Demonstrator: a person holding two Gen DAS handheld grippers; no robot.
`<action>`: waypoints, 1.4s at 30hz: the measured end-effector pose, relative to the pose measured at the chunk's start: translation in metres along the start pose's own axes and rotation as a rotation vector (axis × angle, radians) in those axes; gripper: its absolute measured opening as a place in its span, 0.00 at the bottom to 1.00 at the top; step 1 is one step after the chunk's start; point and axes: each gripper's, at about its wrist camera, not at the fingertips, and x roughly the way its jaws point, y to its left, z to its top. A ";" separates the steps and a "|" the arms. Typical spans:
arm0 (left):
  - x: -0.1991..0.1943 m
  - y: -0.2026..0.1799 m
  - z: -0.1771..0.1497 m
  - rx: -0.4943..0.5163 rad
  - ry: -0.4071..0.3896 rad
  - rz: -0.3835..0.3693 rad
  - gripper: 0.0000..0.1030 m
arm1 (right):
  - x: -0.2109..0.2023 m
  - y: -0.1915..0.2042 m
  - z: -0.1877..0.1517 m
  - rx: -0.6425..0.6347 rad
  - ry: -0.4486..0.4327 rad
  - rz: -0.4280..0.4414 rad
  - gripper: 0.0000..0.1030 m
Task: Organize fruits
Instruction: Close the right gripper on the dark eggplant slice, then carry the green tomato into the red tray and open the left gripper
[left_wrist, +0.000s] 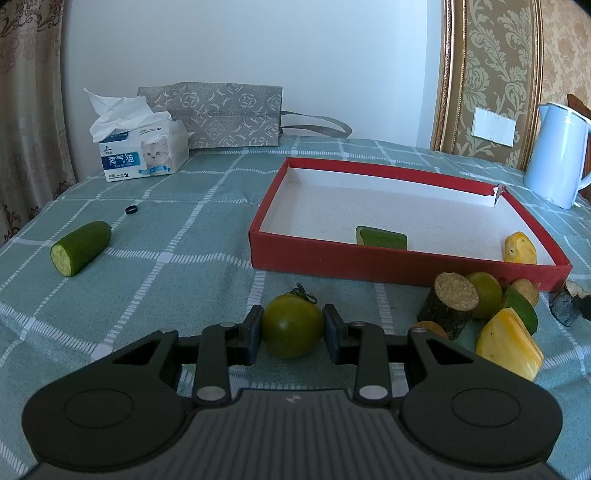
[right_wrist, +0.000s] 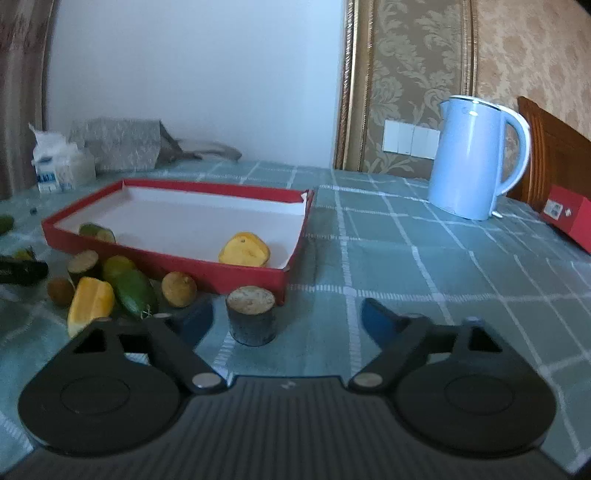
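Observation:
My left gripper is shut on a green tomato, low over the checked cloth in front of the red box. The box holds a cucumber piece and a yellow fruit piece. A pile of fruit pieces lies by the box's near right corner. Another cucumber half lies alone at the left. My right gripper is open and empty, with a dark cut cylinder piece standing between its fingers. The red box and fruit pile show to its left.
A tissue box and a grey paper bag stand at the back left. A small black ring lies on the cloth. A light blue kettle stands at the back right, with a red carton at the right edge.

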 end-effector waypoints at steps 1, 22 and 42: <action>0.000 0.000 0.000 0.000 0.000 0.000 0.32 | 0.003 0.001 0.002 -0.002 0.015 0.015 0.71; 0.000 0.000 0.000 0.001 0.000 0.001 0.32 | 0.033 0.023 0.008 -0.013 0.109 0.082 0.31; -0.004 0.004 0.003 0.000 -0.012 0.009 0.33 | 0.033 0.025 0.007 -0.022 0.116 0.086 0.31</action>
